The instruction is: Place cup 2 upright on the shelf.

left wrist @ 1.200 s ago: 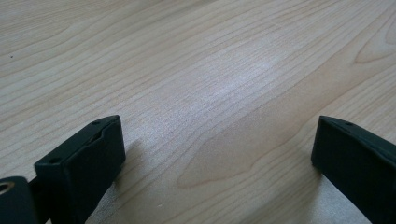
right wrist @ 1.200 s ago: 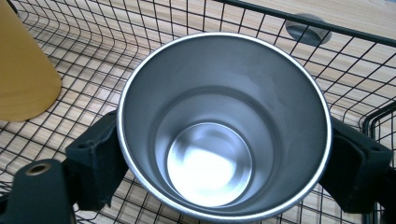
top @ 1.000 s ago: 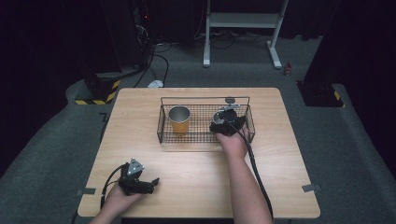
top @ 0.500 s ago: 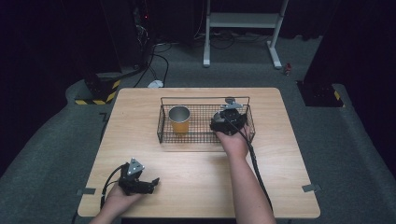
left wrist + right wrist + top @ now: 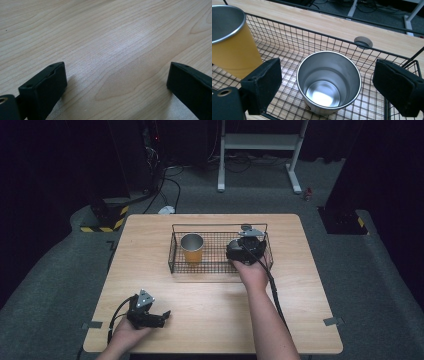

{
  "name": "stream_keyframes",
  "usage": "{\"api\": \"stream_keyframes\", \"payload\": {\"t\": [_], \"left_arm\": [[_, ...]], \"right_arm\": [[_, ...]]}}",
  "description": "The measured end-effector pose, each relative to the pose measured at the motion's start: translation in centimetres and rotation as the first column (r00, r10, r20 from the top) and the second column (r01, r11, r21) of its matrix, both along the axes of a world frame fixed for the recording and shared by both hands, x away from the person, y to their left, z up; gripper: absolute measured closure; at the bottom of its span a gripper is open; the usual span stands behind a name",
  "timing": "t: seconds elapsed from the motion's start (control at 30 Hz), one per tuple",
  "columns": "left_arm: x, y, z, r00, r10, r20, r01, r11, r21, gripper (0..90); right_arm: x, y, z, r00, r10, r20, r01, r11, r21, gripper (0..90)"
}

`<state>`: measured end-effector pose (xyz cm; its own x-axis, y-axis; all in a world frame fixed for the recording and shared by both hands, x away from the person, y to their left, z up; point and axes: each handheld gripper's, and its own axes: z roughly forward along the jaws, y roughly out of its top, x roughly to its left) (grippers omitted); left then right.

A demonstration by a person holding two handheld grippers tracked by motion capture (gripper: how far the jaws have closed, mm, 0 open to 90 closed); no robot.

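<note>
Two cups in wire basket (image 5: pixel 387 62), steel cup (image 5: pixel 329 80) btwn spread right tool (image 5: pixel 327 85) jaws, untouched

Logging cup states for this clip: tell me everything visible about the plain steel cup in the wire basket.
The steel cup is a bare, shiny metal tumbler with a rolled rim, tapering slightly to a flat, reflective bottom. It is empty and stands upright on the mesh floor of the black wire basket, toward its right end. A yellow-sided cup stands apart beside it. The right gripper hangs above it with its jaws wide to either side, not touching it.
</note>
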<state>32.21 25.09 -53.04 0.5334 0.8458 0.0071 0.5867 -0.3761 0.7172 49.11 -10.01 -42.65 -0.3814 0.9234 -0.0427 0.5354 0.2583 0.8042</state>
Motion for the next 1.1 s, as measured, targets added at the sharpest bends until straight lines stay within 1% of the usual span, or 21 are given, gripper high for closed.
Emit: {"api": "stream_keyframes", "payload": {"t": [0.07, 0.23, 0.3, 0.33, 0.37, 0.5, 0.6, 0.67, 0.83, 0.97, 1.07, 1.1], "left_arm": [[0.0, 0.0, 0.0, 1.0000, 0.000, 0.000, 0.000, 1.0000, 0.001, 3.2], [0.0, 0.0, 0.0, 1.0000, -0.002, 0.001, 0.002, 1.0000, 0.003, 3.1], [0.0, 0.0, 0.0, 1.0000, -0.001, 0.000, 0.001, 1.0000, 0.002, 3.2], [0.0, 0.0, 0.0, 1.0000, 0.001, -0.001, -0.001, 1.0000, -0.002, 3.2], [0.0, 0.0, 0.0, 1.0000, 0.001, -0.001, -0.001, 1.0000, -0.002, 3.2], [0.0, 0.0, 0.0, 1.0000, 0.001, -0.001, -0.001, 1.0000, -0.002, 3.1], [0.0, 0.0, 0.0, 1.0000, 0.002, -0.002, -0.002, 1.0000, -0.002, 3.2], [0.0, 0.0, 0.0, 1.0000, 0.001, -0.001, -0.001, 1.0000, -0.002, 3.1], [0.0, 0.0, 0.0, 1.0000, 0.001, -0.001, -0.001, 1.0000, -0.002, 3.1], [0.0, 0.0, 0.0, 1.0000, 0.002, -0.002, -0.002, 1.0000, -0.002, 3.2], [0.0, 0.0, 0.0, 1.0000, 0.001, -0.002, -0.001, 1.0000, -0.002, 3.1], [0.0, 0.0, 0.0, 1.0000, 0.001, -0.002, -0.001, 1.0000, -0.002, 3.1]], "right_arm": [[-0.1, -0.1, 0.1, 1.0000, 0.004, 0.007, -0.004, 1.000, -0.001, 8.9], [-0.3, -0.4, 0.2, 1.0000, -0.007, 0.006, 0.007, 1.000, 0.027, 9.2], [-0.3, -0.5, 0.2, 0.9999, -0.005, 0.010, 0.005, 1.000, 0.021, 9.7], [-0.4, -0.6, 0.2, 0.9999, 0.000, 0.011, 0.000, 0.999, 0.032, 10.4], [-0.4, -0.6, 0.2, 0.9999, 0.000, 0.011, 0.000, 0.999, 0.032, 10.4], [-0.8, -0.7, -0.2, 0.9999, -0.004, 0.010, 0.003, 0.999, 0.045, 12.1], [-1.1, -1.0, -0.6, 0.9999, -0.005, 0.010, 0.005, 0.999, 0.043, 12.1], [-1.3, -1.2, -0.9, 0.9999, -0.013, 0.005, 0.012, 0.998, 0.054, 12.1], [-1.9, -1.9, -1.5, 0.9999, -0.015, 0.006, 0.015, 0.998, 0.059, 12.2], [-2.5, -2.2, -1.8, 0.9998, -0.017, 0.007, 0.016, 0.998, 0.062, 12.2], [-3.6, -2.8, -2.0, 0.9998, -0.005, 0.019, 0.004, 0.998, 0.068, 12.2], [-3.6, -2.8, -2.0, 0.9998, -0.005, 0.019, 0.004, 0.998, 0.068, 12.2]]}}
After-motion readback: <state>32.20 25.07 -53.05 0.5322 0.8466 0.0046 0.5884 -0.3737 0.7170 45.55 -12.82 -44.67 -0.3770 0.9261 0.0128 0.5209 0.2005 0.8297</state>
